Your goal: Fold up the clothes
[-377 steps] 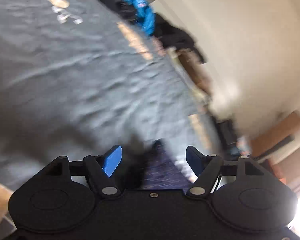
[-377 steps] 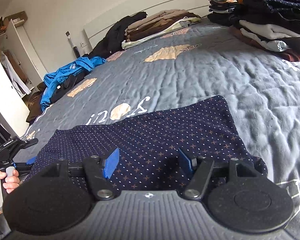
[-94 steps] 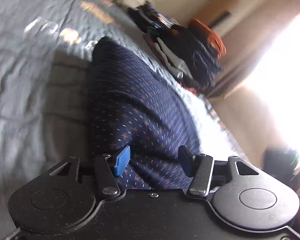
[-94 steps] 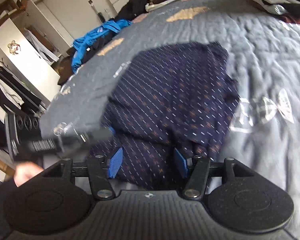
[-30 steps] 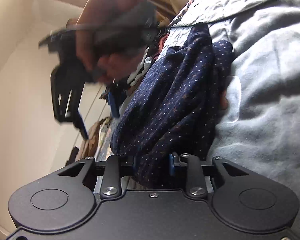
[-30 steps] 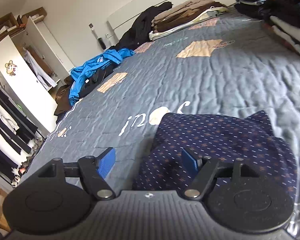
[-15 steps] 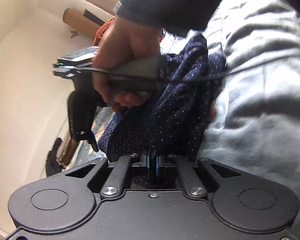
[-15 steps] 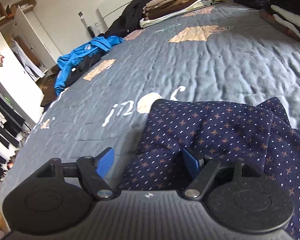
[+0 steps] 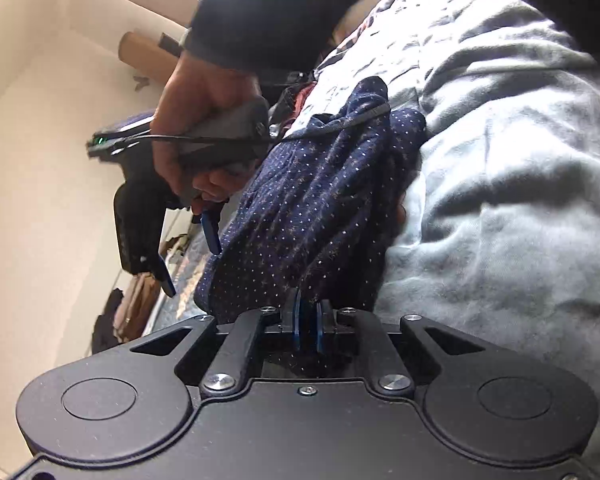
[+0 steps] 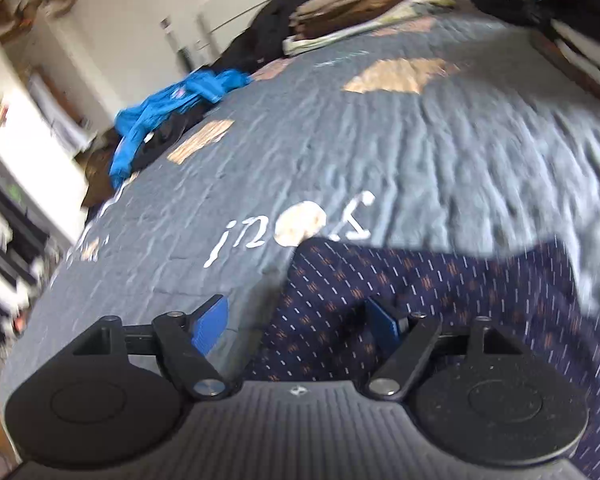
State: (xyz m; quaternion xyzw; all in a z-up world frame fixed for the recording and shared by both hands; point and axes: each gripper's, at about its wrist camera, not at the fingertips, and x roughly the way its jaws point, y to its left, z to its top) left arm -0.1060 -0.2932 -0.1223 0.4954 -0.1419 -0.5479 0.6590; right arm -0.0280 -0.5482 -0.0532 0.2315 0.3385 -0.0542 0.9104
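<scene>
1. Fingers of my left gripper (image 9: 307,322) are squeezed nearly together, pinching an edge of the dark blue dotted garment (image 9: 320,216).
2. My right gripper (image 10: 296,320) has just been opening wider; its fingers stand far apart, holding nothing, over the near edge of the garment (image 10: 440,280).
3. My right hand (image 9: 198,120) grips its handle.
4. The garment lies bunched on the grey bed cover (image 10: 380,148).
5. Folded piles (image 10: 364,4) and a bright blue top (image 10: 172,108) sit far back.

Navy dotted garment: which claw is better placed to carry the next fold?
Probably left. The left claw is shut on the navy dotted garment at its edge, ready to carry it. The right claw hangs open above the cloth, gripping nothing.
</scene>
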